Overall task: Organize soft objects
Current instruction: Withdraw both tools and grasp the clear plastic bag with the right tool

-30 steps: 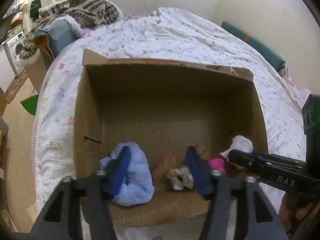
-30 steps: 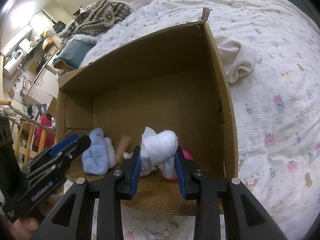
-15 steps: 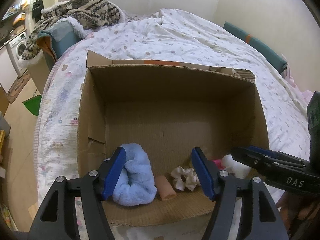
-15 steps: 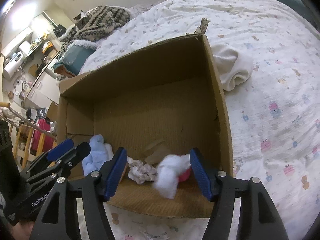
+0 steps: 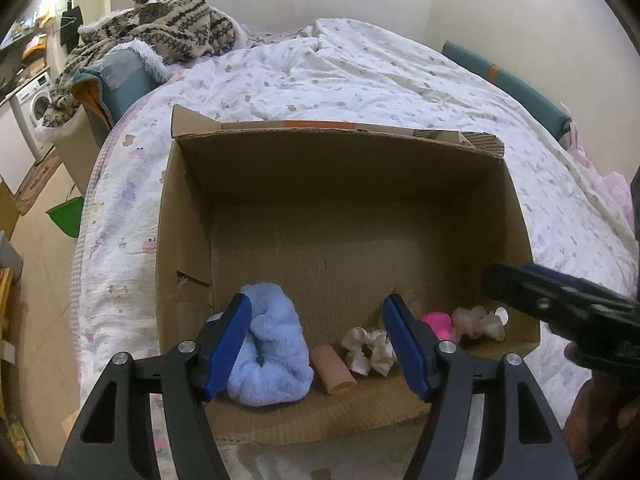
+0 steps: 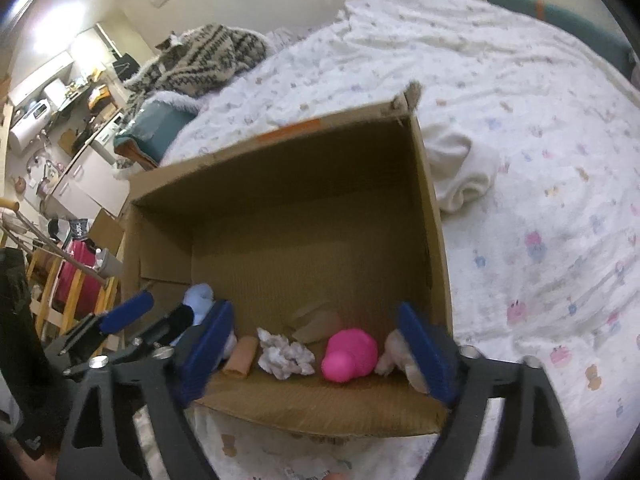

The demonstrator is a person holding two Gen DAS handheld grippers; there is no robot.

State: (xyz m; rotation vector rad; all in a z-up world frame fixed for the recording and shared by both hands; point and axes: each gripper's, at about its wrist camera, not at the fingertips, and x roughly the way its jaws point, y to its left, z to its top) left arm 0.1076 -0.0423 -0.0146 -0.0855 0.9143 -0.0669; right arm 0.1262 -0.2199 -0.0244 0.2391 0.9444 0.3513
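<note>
An open cardboard box (image 5: 188, 240) stands on the bed. Along its near wall lie a light blue fluffy cloth (image 5: 272, 356), a tan cylinder (image 5: 332, 368), a cream scrunchie (image 5: 368, 348), a pink toy (image 5: 438, 322) and a white fluffy piece (image 5: 478, 322). My left gripper (image 5: 318, 304) hovers open over the blue cloth and scrunchie, pressing on nothing. My right gripper (image 6: 314, 312) is over the box's right end with its jaws opening wide. The pink toy (image 6: 352, 354) and scrunchie (image 6: 284, 354) lie below its gap. The white fluffy piece (image 6: 394, 354) rests loose by its right finger.
A folded white cloth (image 6: 460, 172) lies on the bedspread just right of the box. A patterned blanket (image 5: 160, 28) and a teal cushion (image 5: 116, 84) sit at the bed's far left. The floor drops off left of the bed, with furniture there.
My right gripper let go of the white fluffy piece, which dropped into the box beside the pink toy, and its jaws spread wide. My left gripper widened slightly.
</note>
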